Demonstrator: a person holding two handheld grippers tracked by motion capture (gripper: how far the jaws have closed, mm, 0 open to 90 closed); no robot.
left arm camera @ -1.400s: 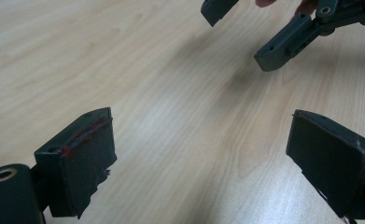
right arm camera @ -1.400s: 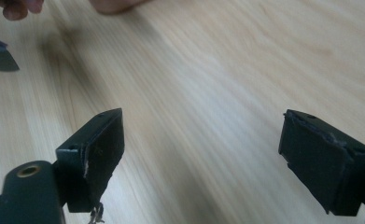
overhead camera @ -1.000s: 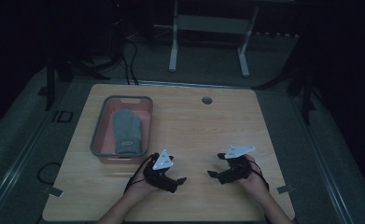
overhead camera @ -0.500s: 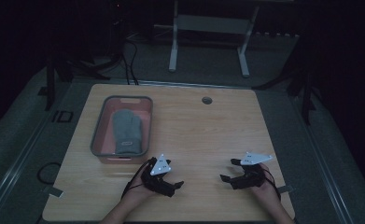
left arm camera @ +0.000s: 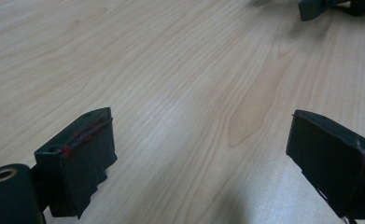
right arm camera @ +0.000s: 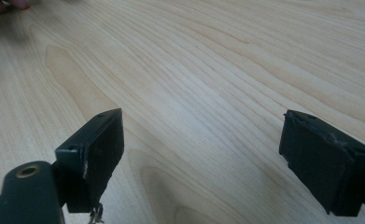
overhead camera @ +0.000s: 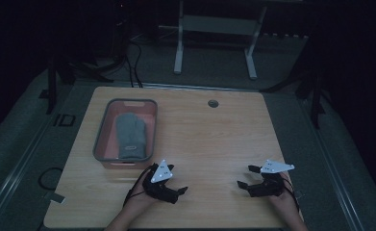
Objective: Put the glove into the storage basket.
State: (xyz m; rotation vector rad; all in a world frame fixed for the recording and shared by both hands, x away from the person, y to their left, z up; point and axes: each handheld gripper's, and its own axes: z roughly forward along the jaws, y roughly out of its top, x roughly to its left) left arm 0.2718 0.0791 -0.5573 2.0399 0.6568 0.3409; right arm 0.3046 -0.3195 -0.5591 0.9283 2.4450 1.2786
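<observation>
Both hand-held grippers rest low over the wooden table near its front edge. My left gripper points to the right, open, with bare wood between its black pads. My right gripper points left toward it, also open, with nothing between its fingers. In the left gripper view, my left gripper faces the tip of the other gripper's jaw at the top right. In the right gripper view, my right gripper hovers over plain wood grain.
A pink tray with a grey rim sits at the table's left, just beyond the left hand, with a grey mitten lying in it. A round cable hole is at the far middle. A white desk frame stands behind the table.
The right gripper has slid to the right and toward the front edge. The left gripper has drawn back slightly toward the front. Both stay open.
</observation>
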